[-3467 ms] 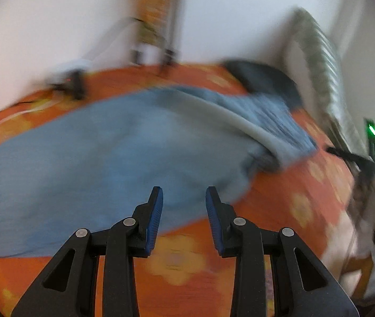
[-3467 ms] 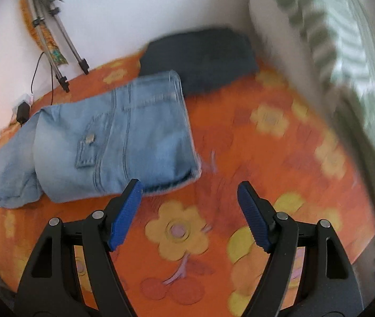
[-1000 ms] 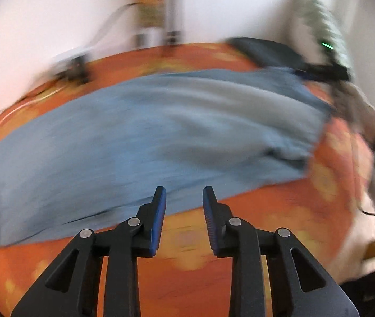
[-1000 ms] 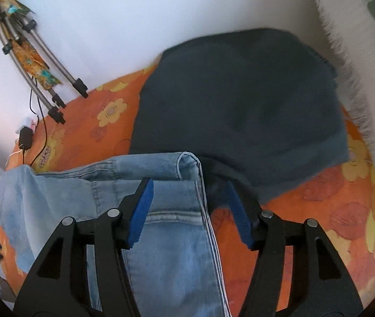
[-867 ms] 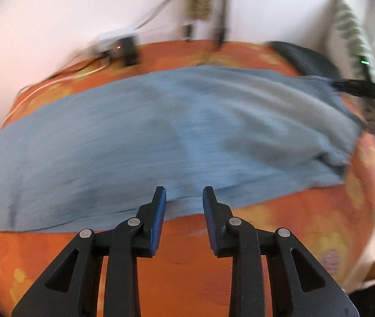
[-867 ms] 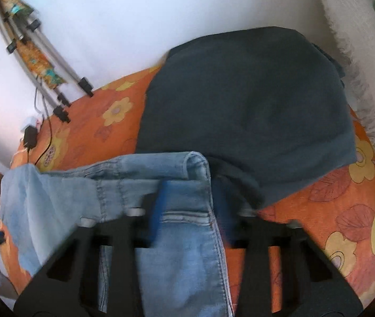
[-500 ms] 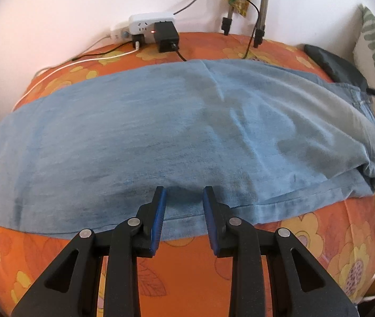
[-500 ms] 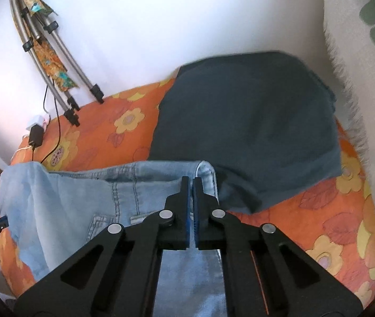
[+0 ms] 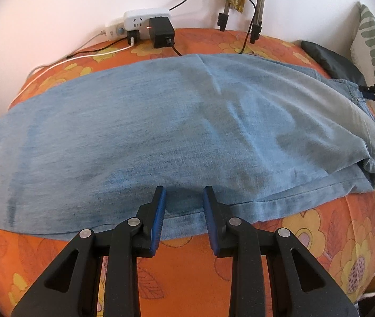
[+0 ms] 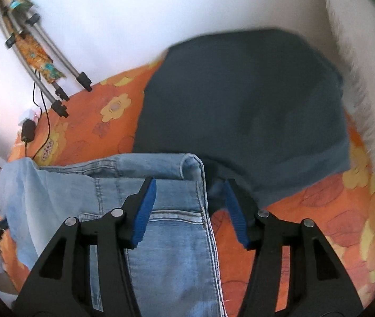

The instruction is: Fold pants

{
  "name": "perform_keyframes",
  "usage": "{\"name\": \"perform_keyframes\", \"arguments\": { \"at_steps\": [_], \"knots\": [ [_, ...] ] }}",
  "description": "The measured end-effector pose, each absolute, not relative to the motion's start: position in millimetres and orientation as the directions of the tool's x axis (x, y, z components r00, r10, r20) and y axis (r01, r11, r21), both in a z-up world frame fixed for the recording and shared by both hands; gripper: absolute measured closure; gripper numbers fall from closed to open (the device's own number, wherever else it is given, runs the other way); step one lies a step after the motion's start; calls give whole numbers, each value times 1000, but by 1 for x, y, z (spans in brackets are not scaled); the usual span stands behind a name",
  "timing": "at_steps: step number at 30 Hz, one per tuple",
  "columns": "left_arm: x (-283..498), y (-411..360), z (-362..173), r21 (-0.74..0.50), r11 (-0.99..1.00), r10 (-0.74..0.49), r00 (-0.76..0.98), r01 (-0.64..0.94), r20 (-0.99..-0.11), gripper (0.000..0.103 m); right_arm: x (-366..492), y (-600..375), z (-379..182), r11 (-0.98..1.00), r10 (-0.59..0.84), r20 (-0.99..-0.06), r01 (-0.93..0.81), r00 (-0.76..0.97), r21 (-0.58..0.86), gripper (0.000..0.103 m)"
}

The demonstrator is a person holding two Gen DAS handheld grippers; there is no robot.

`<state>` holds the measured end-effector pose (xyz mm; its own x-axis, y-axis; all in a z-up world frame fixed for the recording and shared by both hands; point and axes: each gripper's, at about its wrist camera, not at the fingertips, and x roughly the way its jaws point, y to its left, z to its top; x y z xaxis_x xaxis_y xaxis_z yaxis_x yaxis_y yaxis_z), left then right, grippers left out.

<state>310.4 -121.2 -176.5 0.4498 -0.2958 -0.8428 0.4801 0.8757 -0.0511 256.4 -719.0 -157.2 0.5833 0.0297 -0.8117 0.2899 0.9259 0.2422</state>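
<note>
Light-blue jeans (image 9: 177, 121) spread flat across the orange flower-print bedcover (image 9: 187, 272), legs running from 9 to 3 o'clock in the left wrist view, hem edge along the near side. Left gripper (image 9: 183, 195) low at 6 o'clock, jaws a narrow way apart, blue pads either side of a small hump of denim at the near edge; cannot tell whether the pads press on it. White power strip (image 9: 145, 23) with a black adapter (image 9: 161, 33) at 12 o'clock against the wall, tripod feet (image 9: 253, 30) at 1 o'clock, striped pillow (image 9: 372, 34) at 2 o'clock.

In the right wrist view, waistband end of the jeans (image 10: 166, 211) at 7 to 8 o'clock, folded corner just ahead of the fingers. Right gripper (image 10: 190, 185) with jaws opening, about half wide; left pad over the denim, right pad over the dark gap beside the seam edge, waistband corner between them, nothing clamped. Dark navy folded garment (image 10: 240, 100) at 12 to 1 o'clock, touching or overlapping the waistband corner. Tripod legs (image 10: 55, 79) at 10 o'clock.
</note>
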Motion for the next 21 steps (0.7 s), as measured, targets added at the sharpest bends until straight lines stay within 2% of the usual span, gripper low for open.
{"name": "perform_keyframes", "arguments": {
  "at_steps": [2, 4, 5, 7, 8, 15, 17, 21],
  "knots": [
    [311, -121, -177, -51, 875, -296, 450, 481, -843, 76, 257, -723, -163, 916, 65, -807, 286, 587, 281, 47],
    [311, -121, -177, -53, 876, -297, 449, 480, -843, 76, 257, -723, -164, 914, 98, -798, 264, 594, 309, 57],
    [310, -121, -177, -51, 876, -296, 450, 480, -842, 76, 256, -720, -163, 920, 95, -800, 255, 593, 298, 71],
    [311, -121, -177, -52, 877, -296, 451, 478, -842, 76, 254, -713, -158, 934, 66, -797, 244, 601, 261, 88],
    [311, -121, -177, -53, 877, -296, 451, 477, -842, 76, 251, -709, -154, 940, 64, -793, 230, 605, 251, 93],
    [312, -121, -177, -52, 877, -298, 458, 477, -838, 76, 236, -684, -107, 973, -36, -726, 190, 687, 132, 98],
    [311, -122, -177, -51, 878, -297, 459, 476, -837, 76, 242, -671, -96, 981, -129, -692, 195, 710, 18, 98],
    [310, -122, -178, -46, 878, -296, 463, 477, -836, 76, 269, -670, -101, 958, -270, -688, 260, 673, -122, 99]
  ]
}}
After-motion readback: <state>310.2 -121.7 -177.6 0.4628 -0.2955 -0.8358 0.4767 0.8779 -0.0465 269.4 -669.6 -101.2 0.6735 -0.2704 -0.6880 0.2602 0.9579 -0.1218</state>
